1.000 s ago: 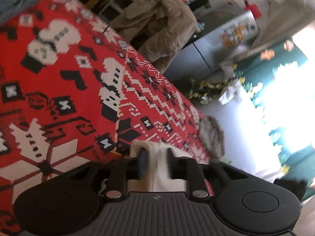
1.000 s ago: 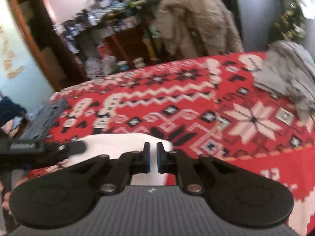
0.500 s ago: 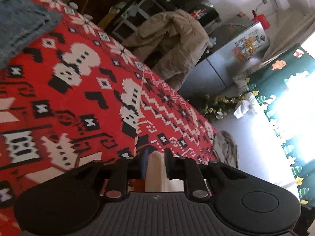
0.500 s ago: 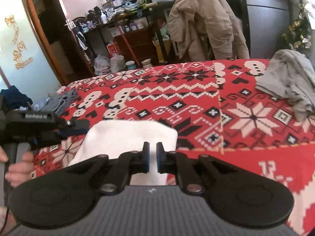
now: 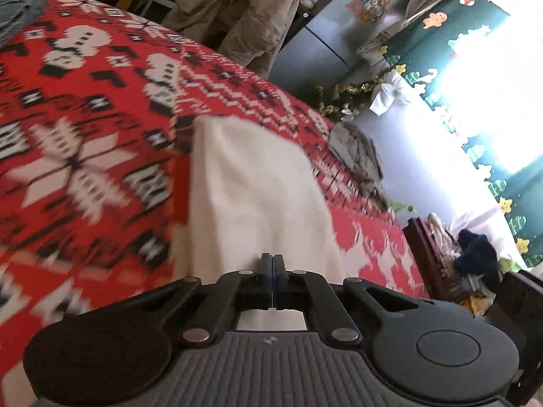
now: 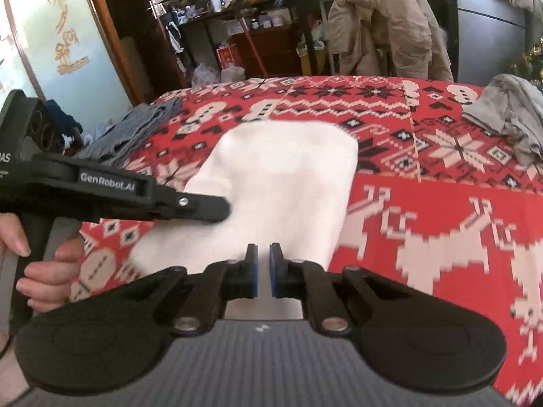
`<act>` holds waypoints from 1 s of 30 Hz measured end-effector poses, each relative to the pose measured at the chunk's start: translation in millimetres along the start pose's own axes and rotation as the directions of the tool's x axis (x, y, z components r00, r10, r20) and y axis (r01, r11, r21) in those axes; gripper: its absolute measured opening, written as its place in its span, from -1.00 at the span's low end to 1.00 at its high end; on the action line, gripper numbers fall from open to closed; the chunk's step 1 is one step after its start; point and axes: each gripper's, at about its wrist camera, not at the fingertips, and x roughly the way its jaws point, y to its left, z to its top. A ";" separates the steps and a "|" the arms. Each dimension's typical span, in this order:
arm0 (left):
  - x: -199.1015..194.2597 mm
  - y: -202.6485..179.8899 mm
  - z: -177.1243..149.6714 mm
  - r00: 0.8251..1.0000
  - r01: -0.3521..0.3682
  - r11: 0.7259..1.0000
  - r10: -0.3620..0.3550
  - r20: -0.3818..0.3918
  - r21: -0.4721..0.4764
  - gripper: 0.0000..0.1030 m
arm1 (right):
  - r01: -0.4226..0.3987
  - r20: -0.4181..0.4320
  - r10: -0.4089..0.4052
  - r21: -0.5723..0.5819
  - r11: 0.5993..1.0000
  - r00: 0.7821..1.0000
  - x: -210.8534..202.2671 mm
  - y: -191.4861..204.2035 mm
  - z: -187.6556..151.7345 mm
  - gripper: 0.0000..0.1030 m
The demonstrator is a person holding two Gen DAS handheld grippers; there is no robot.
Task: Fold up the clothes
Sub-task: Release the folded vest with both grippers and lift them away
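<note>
Lying flat on the red patterned cover [image 6: 424, 224], the white garment [image 6: 288, 183] is already folded into a narrow oblong, its near end draped toward the cover's front edge, right by both tools. Whether the surface underneath is a bed or a worktop can't be told.

Left tool [image 5: 272, 273]: pads pressed fully together w/ no cloth visible between them, so it's clamped on nothing; the garment sits just under and ahead of the tips. In the right wrist view its black finger lies across the garment's left edge, a hand [image 6: 44, 268] on the grip. Right tool [image 6: 263, 268]: narrow slit between the blue pads, near end of the garment directly behind it. Can't tell if a thin layer is pinched there or if it's empty.

Risks, as a judgement:
- If the right tool does hold a layer, pulling toward the edge could drag the stack and undo the fold.
- Left finger resting on the fabric may snag or rumple the edge when lifted.
- Near end overhangs, so the garment could slide off.

Further out: grey clothes [image 6: 509, 115] crumpled at the far right, a folded grey-blue piece [image 6: 135, 129] far left, both well apart from the white one.
</note>
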 end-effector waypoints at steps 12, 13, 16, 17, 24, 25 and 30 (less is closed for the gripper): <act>-34.6 -25.9 -22.4 0.997 -0.033 0.991 0.024 0.067 0.132 -0.90 | 0.018 0.030 -0.017 -0.014 1.000 0.999 -39.5 8.0 -14.3 -0.83; -32.0 -29.4 -21.4 0.997 -0.028 0.989 0.018 0.072 0.144 -0.90 | 0.031 0.040 -0.031 -0.005 0.999 0.999 -39.9 6.2 -12.3 -0.83; -21.2 -40.0 -19.6 0.997 -0.027 0.982 0.012 0.079 0.185 -0.90 | 0.074 0.059 -0.076 0.027 0.997 0.995 -36.0 0.4 -6.1 -0.73; -15.0 -41.8 -20.8 0.997 -0.046 0.979 0.032 0.070 0.200 -0.90 | 0.089 0.062 -0.091 0.033 0.996 0.994 -32.8 -1.0 -4.5 -0.73; -13.1 -30.5 -37.1 0.995 -0.093 0.978 0.086 0.043 0.188 -0.95 | 0.135 0.012 -0.135 -0.002 0.991 0.991 -26.1 5.3 -15.2 -0.73; -16.7 -27.3 -41.1 0.996 -0.090 0.980 0.083 0.042 0.180 -0.95 | 0.132 0.006 -0.132 0.003 0.991 0.991 -28.0 5.2 -17.9 -0.73; -29.3 -26.6 -48.0 0.995 -0.088 0.984 0.082 0.049 0.154 -0.95 | 0.115 -0.017 -0.115 0.022 0.993 0.993 -40.0 4.6 -27.4 -0.73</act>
